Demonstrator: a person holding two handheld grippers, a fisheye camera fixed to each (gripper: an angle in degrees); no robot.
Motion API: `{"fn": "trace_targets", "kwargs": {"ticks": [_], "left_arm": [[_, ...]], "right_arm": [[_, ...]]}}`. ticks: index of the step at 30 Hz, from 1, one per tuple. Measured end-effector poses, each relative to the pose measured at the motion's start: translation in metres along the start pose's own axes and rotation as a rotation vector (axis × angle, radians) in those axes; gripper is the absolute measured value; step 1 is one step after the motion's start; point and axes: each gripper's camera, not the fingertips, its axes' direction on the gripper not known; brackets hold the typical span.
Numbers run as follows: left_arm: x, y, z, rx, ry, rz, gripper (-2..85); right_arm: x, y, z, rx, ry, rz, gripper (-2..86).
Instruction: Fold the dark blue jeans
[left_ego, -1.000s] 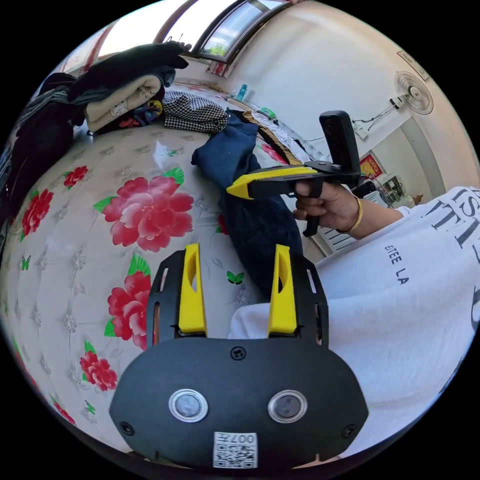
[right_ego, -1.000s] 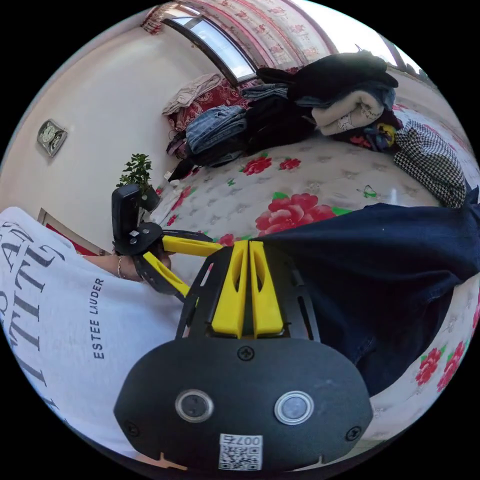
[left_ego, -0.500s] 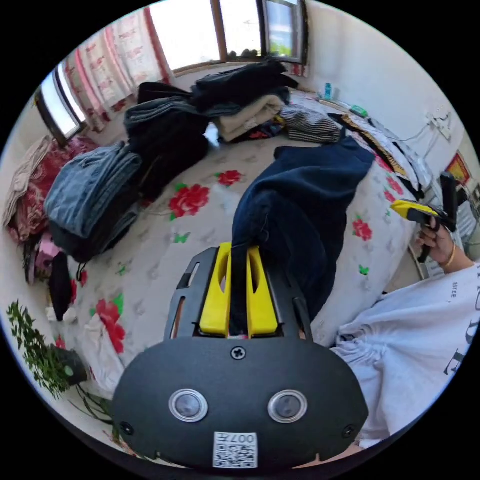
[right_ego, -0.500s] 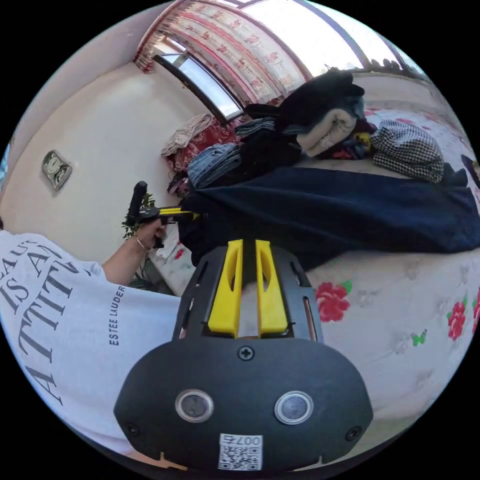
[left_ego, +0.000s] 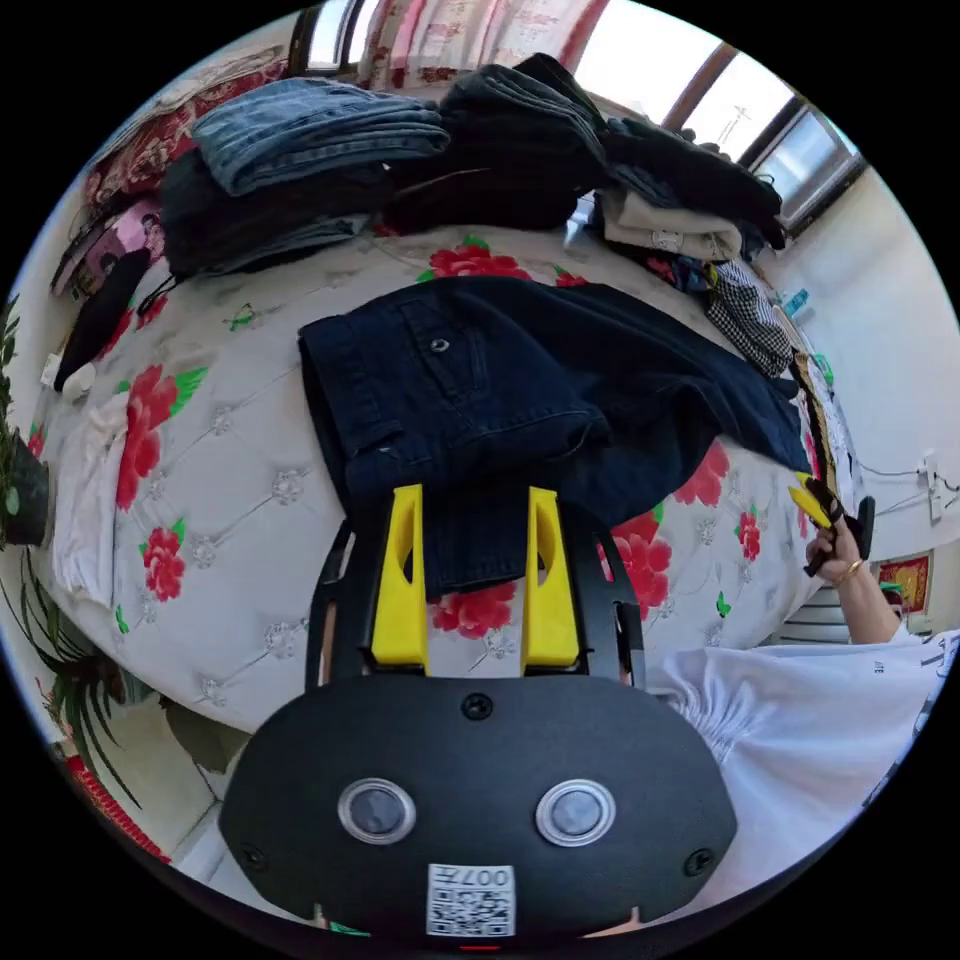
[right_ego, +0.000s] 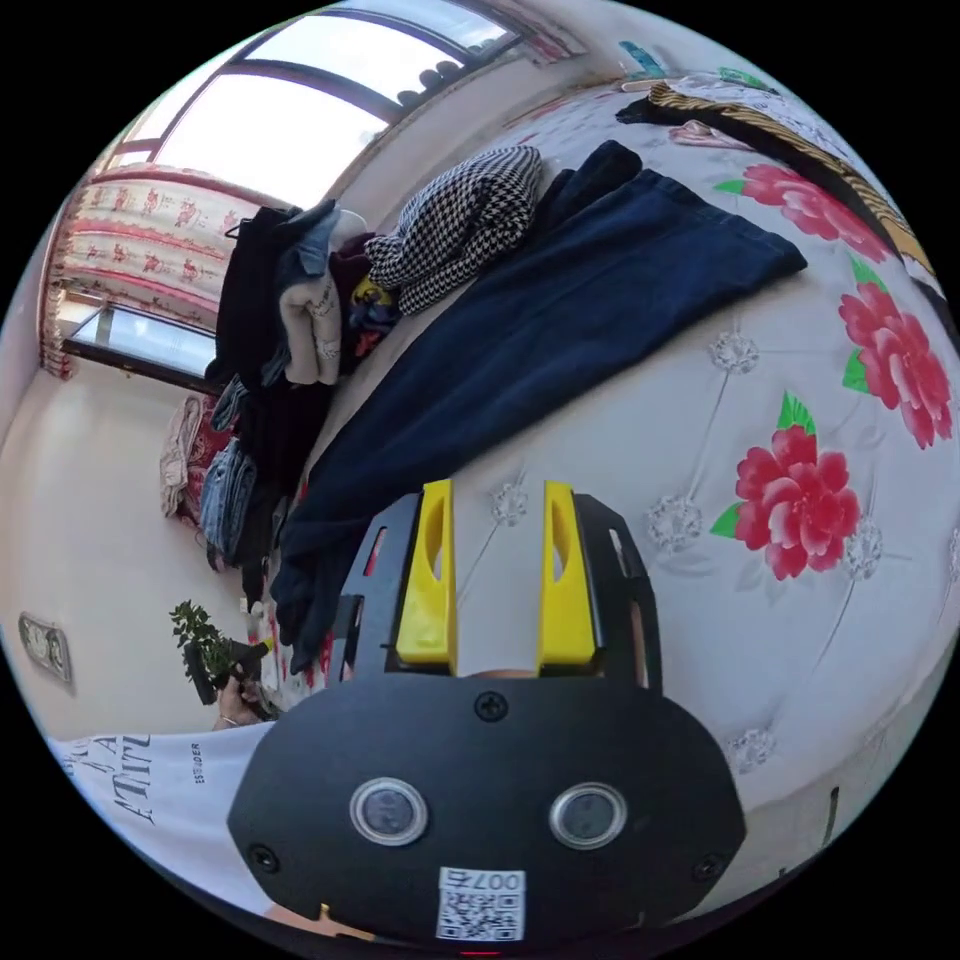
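Note:
The dark blue jeans (left_ego: 480, 390) lie spread on the flowered bedcover (left_ego: 250, 500), waistband and pocket toward the left, legs running right. My left gripper (left_ego: 472, 495) is open just above the near edge of the waist part, with nothing between its jaws. In the right gripper view the legs of the jeans (right_ego: 560, 310) stretch diagonally to the hems at upper right. There my right gripper (right_ego: 497, 490) hangs open over bare bedcover (right_ego: 700, 560), just beside the leg. A hand holds the right gripper (left_ego: 825, 505) far right, past the hems.
Stacks of folded jeans (left_ego: 320, 140) and dark clothes (left_ego: 530, 140) line the far side of the bed. A houndstooth garment (right_ego: 460, 225) lies by the hems. A potted plant (left_ego: 20, 480) stands off the bed's left end. The person's white shirt (left_ego: 800, 720) is at the near edge.
The left gripper, shut on the lifted jeans half a second ago, has let go and opened. The jeans now lie flat on the bed. The right gripper has opened too.

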Motion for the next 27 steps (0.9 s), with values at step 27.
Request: {"fn": "trace_targets", "kwargs": {"ticks": [27], "left_arm": [[-0.203, 0.112, -0.165, -0.053, 0.216, 0.136, -1.0]], "right_arm": [[0.015, 0.177, -0.183, 0.396, -0.422, 0.072, -0.1]]}}
